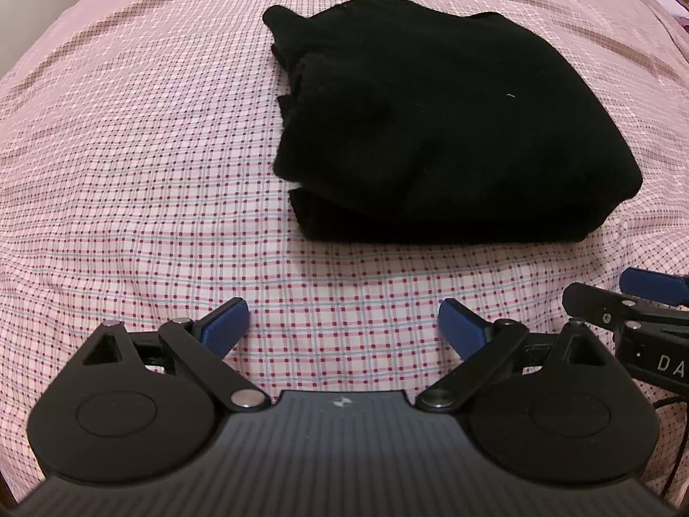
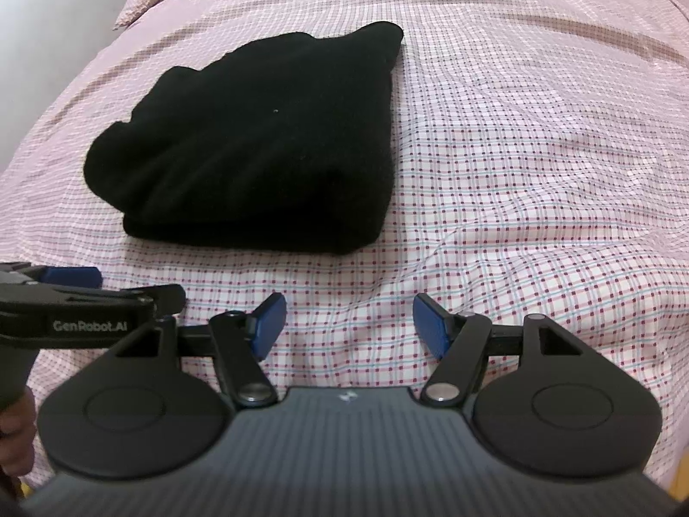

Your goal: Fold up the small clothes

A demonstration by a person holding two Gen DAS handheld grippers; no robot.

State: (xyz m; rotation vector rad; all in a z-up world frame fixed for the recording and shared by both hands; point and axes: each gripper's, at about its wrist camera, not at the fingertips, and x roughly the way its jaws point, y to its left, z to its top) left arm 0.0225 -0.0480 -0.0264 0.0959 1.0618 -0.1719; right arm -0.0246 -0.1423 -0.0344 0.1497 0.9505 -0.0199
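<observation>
Folded black garment on the checked bedsheet, ahead of our left gripper and right gripper — both spread, empty — risk: a careless nudge could unfold its loose left-side layers.

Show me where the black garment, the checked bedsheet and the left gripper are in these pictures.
black garment [image 1: 452, 129], left wrist view, on its folded top layer.
checked bedsheet [image 2: 538, 172], right wrist view, on a bare part.
left gripper [image 1: 344, 327], left wrist view, midway between its blue fingertips.
</observation>
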